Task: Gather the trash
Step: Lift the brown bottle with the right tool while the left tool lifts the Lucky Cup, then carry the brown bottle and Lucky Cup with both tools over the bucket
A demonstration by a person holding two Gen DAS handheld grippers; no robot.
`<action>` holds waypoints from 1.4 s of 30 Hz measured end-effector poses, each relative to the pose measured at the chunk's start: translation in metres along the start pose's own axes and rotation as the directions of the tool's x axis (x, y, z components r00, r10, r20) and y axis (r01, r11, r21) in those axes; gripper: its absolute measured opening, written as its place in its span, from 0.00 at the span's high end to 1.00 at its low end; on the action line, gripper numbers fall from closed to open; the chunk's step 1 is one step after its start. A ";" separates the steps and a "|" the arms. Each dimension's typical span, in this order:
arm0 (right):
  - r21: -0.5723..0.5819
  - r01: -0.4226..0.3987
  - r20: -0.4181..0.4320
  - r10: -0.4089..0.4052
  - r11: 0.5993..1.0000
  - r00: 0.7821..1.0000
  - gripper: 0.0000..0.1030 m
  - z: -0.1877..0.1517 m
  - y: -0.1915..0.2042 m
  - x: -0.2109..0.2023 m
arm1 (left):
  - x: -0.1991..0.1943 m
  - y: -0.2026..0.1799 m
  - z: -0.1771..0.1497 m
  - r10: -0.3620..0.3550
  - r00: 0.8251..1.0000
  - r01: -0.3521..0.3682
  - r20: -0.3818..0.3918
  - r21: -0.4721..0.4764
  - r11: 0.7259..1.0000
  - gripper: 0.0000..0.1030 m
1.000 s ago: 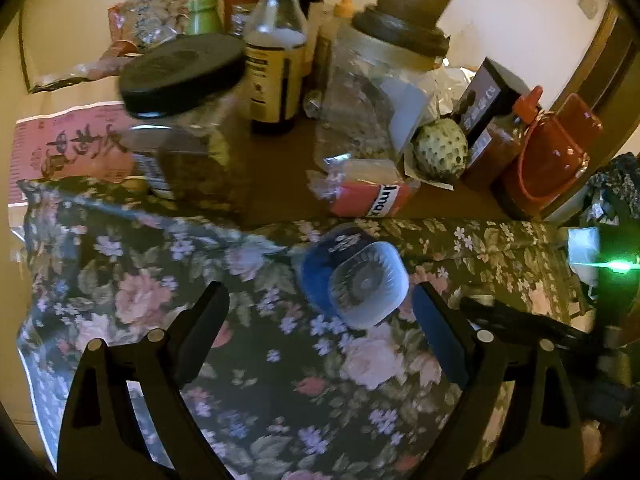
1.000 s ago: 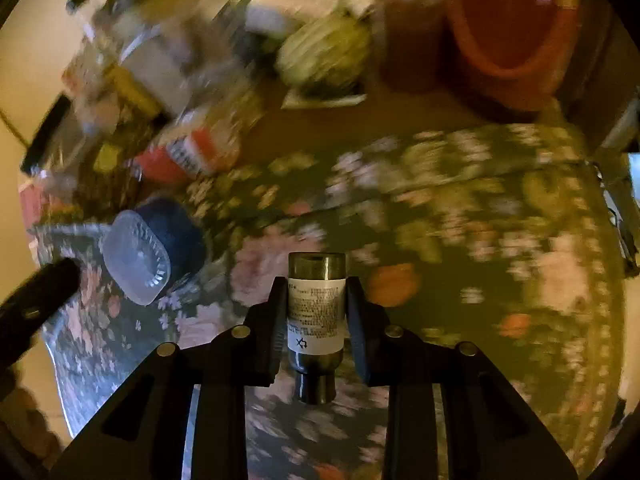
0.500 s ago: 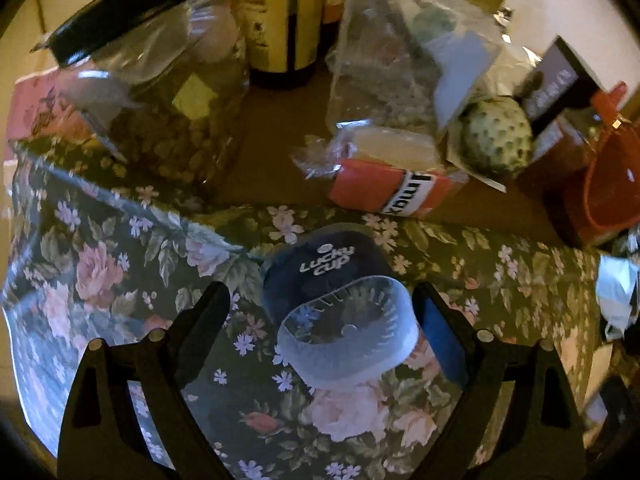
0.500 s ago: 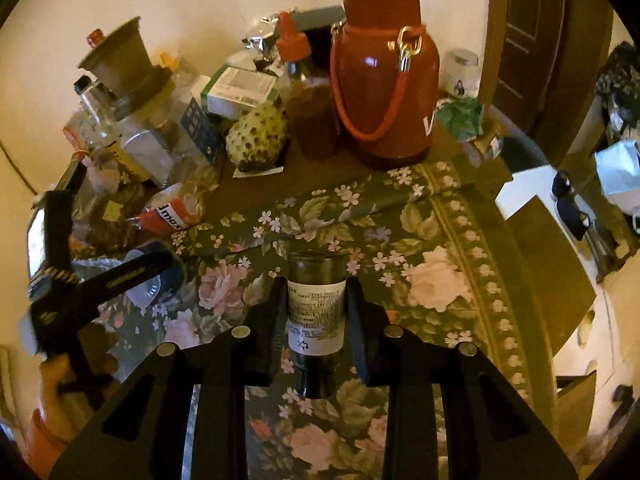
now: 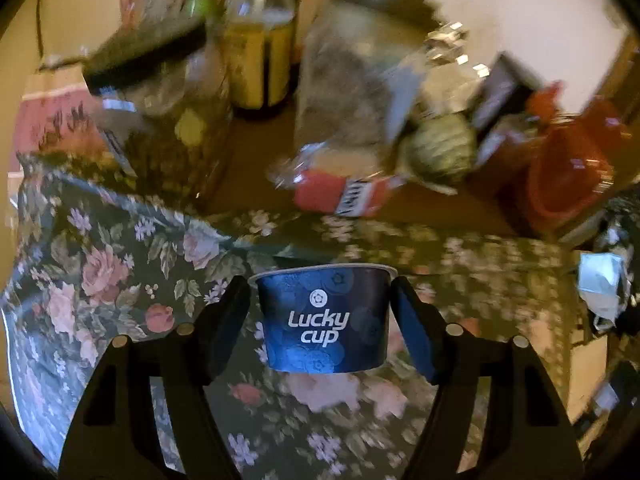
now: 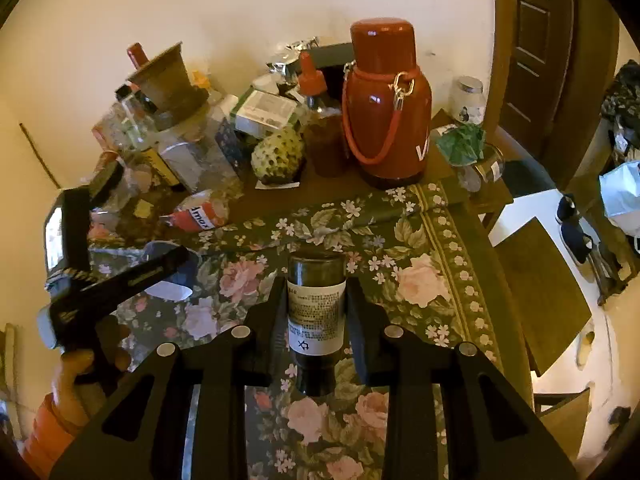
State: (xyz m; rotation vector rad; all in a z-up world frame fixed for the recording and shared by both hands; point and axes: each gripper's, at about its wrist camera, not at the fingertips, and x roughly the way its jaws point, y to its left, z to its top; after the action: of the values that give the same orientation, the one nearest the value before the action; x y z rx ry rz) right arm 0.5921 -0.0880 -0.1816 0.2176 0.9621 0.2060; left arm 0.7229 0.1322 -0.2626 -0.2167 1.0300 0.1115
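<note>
The blue paper cup (image 5: pixel 324 320) marked "Lucky cup" sits between my left gripper's (image 5: pixel 320 312) fingers, at about six o'clock in the left wrist view. The jaws are closing on it; the pads look to be touching its rim on both sides, though blur keeps me from being sure how hard they press. It appears raised above the floral tablecloth (image 5: pixel 120 280), so I judge it is gripped across its widest part, the only place two pads can catch a tapered cup.

My right gripper (image 6: pixel 316 316) is clamped on a small dark glass bottle (image 6: pixel 316 308) with a white label, held lengthwise between the fingers, its base toward twelve o'clock. That grip around the straight body looks stable for carrying.

From the right wrist view, the left gripper comes in at nine o'clock, with the person's hand (image 6: pixel 80 368) and an orange sleeve (image 6: pixel 44 428) at eight. Beyond the cloth, from ten to one o'clock, stands clutter: a red thermos (image 6: pixel 384 112), a green scaly fruit (image 6: pixel 280 156), a sauce bottle (image 6: pixel 324 128) and a red-labelled packet (image 6: pixel 200 216). The packet lies nearest the cup, at twelve o'clock in the left view, and I would lift clear of it. I see no bin.
</note>
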 end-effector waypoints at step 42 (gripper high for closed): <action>-0.195 -0.141 -0.068 0.130 0.971 0.989 0.75 -0.078 -0.054 -0.074 | -0.068 -0.041 -0.191 -0.016 0.993 0.009 -0.120 -0.052 0.999 0.41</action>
State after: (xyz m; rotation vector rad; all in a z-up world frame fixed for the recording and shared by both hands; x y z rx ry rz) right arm 0.4908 -0.1530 -0.1809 0.0935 0.9743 0.4337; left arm 0.5366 0.0487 -0.2938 -0.2794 1.1461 0.1148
